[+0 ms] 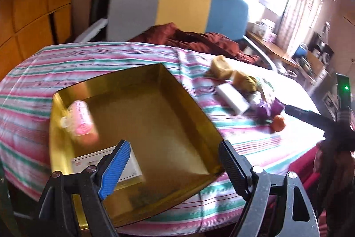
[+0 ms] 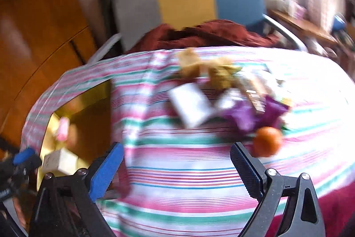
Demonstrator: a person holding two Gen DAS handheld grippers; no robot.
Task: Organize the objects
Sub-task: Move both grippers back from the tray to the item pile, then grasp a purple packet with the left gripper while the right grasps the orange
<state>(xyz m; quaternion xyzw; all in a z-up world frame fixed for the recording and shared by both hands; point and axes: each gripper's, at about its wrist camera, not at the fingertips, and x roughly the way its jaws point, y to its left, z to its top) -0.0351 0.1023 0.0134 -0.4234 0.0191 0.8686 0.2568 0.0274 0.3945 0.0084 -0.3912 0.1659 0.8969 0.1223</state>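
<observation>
A gold tray (image 1: 155,126) lies on the striped cloth and holds a pink bottle (image 1: 81,122) and a white card box (image 1: 135,167). My left gripper (image 1: 175,163) hovers open over the tray's near edge, with nothing between its fingers. To the right of the tray lies a pile: a white box (image 2: 190,103), a purple wrapper (image 2: 248,113), tan lumps (image 2: 213,72) and an orange fruit (image 2: 267,141). My right gripper (image 2: 177,161) stands open above bare cloth, just short of the pile, with the fruit beside its right finger (image 2: 246,170). The right wrist view is blurred.
A grey, yellow and blue chair back (image 1: 177,8) and a rust-red cloth (image 1: 199,39) stand behind the table. Wooden cupboards (image 1: 33,3) fill the left. A cluttered shelf (image 1: 288,52) sits under the bright window at right. The tray (image 2: 88,103) lies at the left in the right wrist view.
</observation>
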